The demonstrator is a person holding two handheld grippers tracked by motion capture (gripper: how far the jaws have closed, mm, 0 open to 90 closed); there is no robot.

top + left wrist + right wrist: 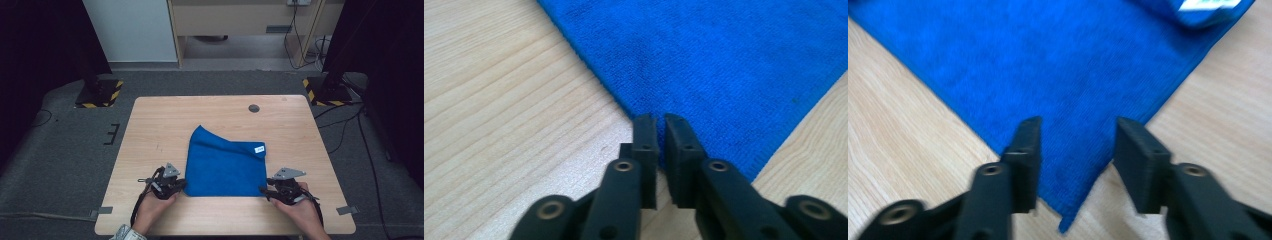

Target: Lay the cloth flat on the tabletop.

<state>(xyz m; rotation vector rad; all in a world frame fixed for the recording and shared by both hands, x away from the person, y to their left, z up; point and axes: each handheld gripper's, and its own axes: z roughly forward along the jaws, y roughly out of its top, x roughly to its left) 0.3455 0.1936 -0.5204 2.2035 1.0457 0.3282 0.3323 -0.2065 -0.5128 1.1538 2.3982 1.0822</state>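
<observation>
On the wooden table (pixel 150 125), both grippers (pixel 181 184) (pixel 264 190) stand released at the blue cloth (pixel 225 165).

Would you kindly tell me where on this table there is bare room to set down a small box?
The widest bare wood on the table lies left of the blue cloth. The far strip behind the cloth is free too, apart from the round grommet. A narrower band runs right of the cloth. The near edge is crowded: the left hand-held gripper and right hand-held gripper sit at the cloth's near corners.

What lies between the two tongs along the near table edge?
The folded blue cloth spans the stretch between the left tongs and right tongs, as the high view shows.
</observation>
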